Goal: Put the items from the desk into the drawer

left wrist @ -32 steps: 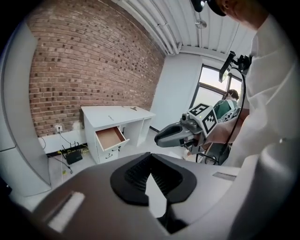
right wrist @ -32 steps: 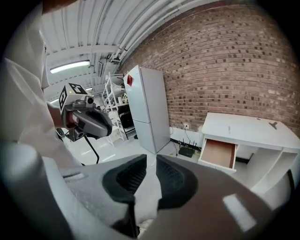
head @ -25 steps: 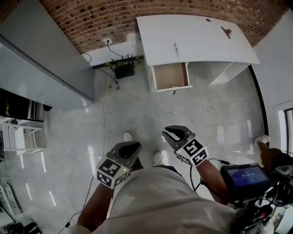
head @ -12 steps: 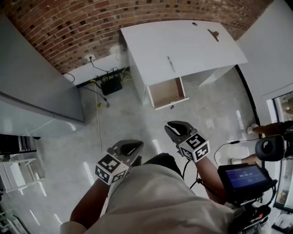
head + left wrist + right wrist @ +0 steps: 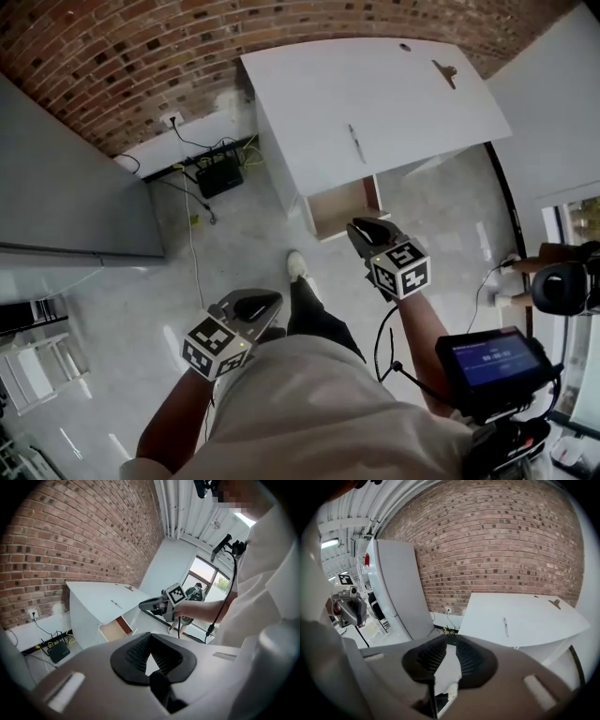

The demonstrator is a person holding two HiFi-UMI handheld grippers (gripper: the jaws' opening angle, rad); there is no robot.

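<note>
standing on a pale floor (image 5: 234, 253) short of the desk (image 5: 394, 103), a person holds 2 grippers out in front of the body. the left gripper (image 5: 265, 300) is low at the left, over the floor and well apart from the desk; its own view shows its jaws closed tip to tip with nothing between them. the right gripper (image 5: 362, 226) is further forward. in the head view its nose lies just before the open drawer (image 5: 339, 206), touching nothing. its jaws are likewise pressed together at the tips and empty. the drawer juts from the desk's front, its brown bottom showing. on the white top lie 3 things: a pen (image 5: 356, 143) near the middle, a small brown clip-like piece (image 5: 446, 69) toward the far right, and a tiny dark dot (image 5: 405, 46) by the far edge. the desk stands against a brick wall (image 5: 122, 56). a black box (image 5: 217, 175) sits on the floor to its left.
</note>
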